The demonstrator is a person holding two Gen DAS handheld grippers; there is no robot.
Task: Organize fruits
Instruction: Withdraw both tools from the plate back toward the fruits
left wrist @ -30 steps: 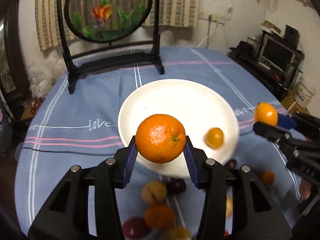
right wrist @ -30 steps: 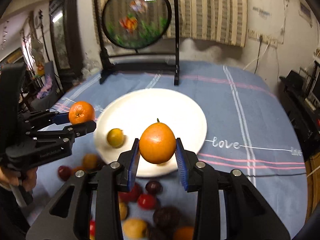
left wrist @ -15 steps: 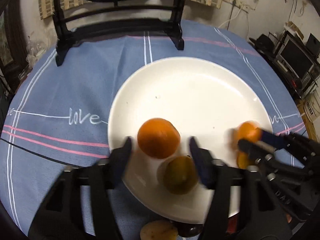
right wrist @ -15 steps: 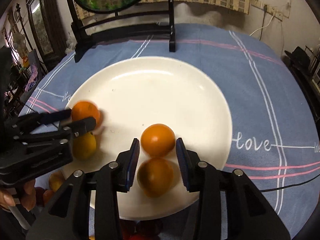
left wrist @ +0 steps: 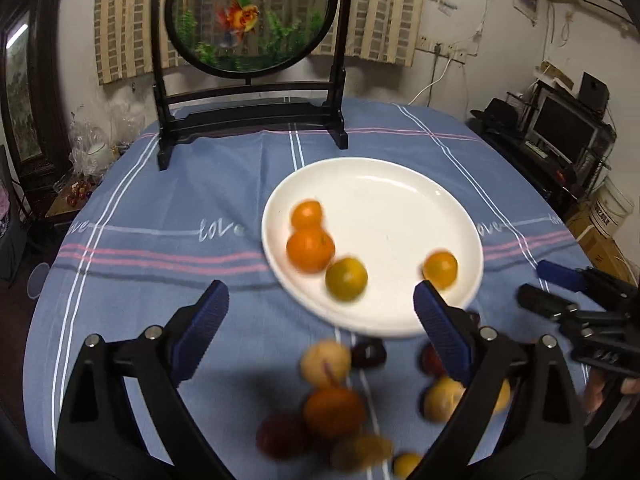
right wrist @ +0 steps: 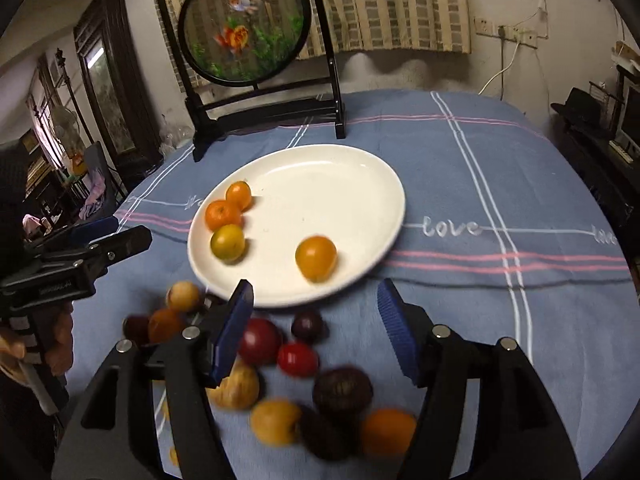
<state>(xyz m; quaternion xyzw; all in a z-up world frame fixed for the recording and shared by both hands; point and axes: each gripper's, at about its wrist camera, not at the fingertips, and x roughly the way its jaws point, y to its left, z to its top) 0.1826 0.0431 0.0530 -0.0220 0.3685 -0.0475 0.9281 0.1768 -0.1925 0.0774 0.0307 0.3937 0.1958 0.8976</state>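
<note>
Below both opening, empty claws [left wrist: 320, 308] [right wrist: 314, 304], loose fruit [right wrist: 260, 340] crowding plate [right wrist: 360, 168].

The plate's [right wrist: 372, 168] right half lies bare; loose fruit [right wrist: 304, 360] crowds the cloth just before its near rim.

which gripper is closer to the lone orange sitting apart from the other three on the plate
Right. The right gripper sits just below the lone orange, jaws opening and empty. The left gripper is off beyond the plate's far side, past the clustered three.
</note>
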